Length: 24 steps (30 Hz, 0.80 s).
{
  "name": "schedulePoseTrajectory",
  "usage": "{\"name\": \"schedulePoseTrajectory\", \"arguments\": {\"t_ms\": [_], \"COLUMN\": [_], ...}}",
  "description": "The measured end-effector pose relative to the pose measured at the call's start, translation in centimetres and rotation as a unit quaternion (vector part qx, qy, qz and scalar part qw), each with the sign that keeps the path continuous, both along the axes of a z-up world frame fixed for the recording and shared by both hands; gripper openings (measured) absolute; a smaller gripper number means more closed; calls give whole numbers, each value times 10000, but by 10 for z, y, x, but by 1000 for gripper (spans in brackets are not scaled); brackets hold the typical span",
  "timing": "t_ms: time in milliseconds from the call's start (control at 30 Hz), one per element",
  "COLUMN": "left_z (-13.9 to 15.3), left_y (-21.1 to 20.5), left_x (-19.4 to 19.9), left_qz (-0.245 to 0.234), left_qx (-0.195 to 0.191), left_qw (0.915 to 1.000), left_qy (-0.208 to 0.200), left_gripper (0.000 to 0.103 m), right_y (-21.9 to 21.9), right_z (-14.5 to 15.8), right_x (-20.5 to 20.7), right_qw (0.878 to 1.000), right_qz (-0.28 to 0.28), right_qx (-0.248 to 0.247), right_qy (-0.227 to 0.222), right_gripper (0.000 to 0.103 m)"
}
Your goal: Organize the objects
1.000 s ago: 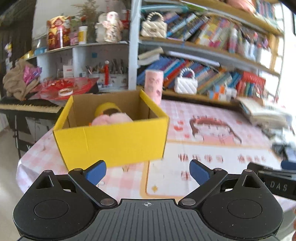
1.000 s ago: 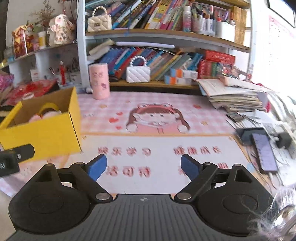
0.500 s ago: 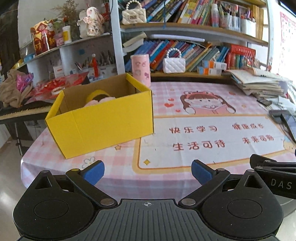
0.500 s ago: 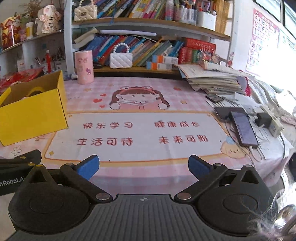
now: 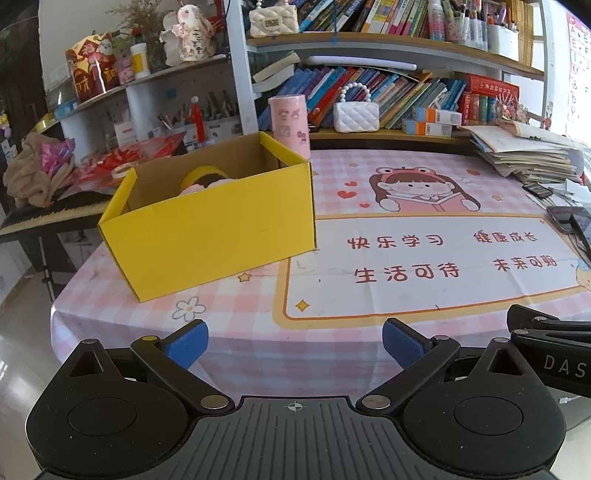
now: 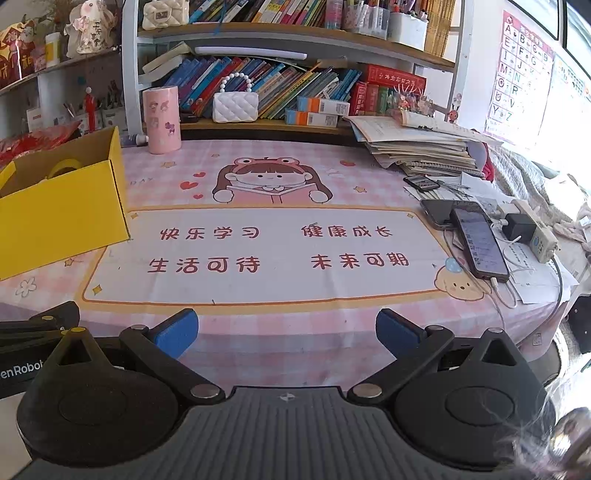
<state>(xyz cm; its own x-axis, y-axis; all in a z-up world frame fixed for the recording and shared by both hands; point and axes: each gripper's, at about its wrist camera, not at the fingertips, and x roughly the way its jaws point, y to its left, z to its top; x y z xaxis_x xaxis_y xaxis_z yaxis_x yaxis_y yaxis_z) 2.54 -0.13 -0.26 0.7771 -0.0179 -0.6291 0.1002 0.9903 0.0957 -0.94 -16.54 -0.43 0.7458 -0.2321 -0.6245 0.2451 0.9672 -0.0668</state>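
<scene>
Both tongs empty, spread wide above the counter's near edge

Left tongs [image 5: 293, 341] and right tongs [image 6: 286, 332] gape; the yellow cardboard box [image 5: 218, 236], holding a pink plush [image 5: 199, 185], sits at ten o'clock on the counter [image 6: 277, 325].

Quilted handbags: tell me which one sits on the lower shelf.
The white handbag with the bead handle, beside the pink canister. The cream handbag sits a shelf higher.

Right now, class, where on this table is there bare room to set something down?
The printed mat is bare between the yellow box on the left and the phones on the right. Crowded: the right edge, with cables, charger and paper stack.
</scene>
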Motion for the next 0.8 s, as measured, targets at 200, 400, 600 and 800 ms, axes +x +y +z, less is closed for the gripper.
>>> {"name": "schedulePoseTrajectory", "arguments": {"t_ms": [200, 400, 600, 800], "left_z": [0, -1, -1, -1], "left_y": [3, 3, 2, -1], "left_x": [1, 2, 2, 2], "left_qz": [75, 102, 110, 129], "left_qx": [3, -3, 4, 41], "left_qw": [10000, 9999, 9999, 9999], "left_qy": [36, 77, 74, 55], "left_gripper": [102, 101, 101, 101], "right_y": [2, 3, 3, 3], "right_z": [-1, -2, -2, -2], "right_x": [2, 2, 3, 3], "right_qw": [10000, 10000, 10000, 10000], "right_qz": [44, 50, 43, 47], "right_qx": [25, 13, 2, 0], "right_qy": [39, 47, 44, 45], "right_gripper": [103, 103, 103, 103]}}
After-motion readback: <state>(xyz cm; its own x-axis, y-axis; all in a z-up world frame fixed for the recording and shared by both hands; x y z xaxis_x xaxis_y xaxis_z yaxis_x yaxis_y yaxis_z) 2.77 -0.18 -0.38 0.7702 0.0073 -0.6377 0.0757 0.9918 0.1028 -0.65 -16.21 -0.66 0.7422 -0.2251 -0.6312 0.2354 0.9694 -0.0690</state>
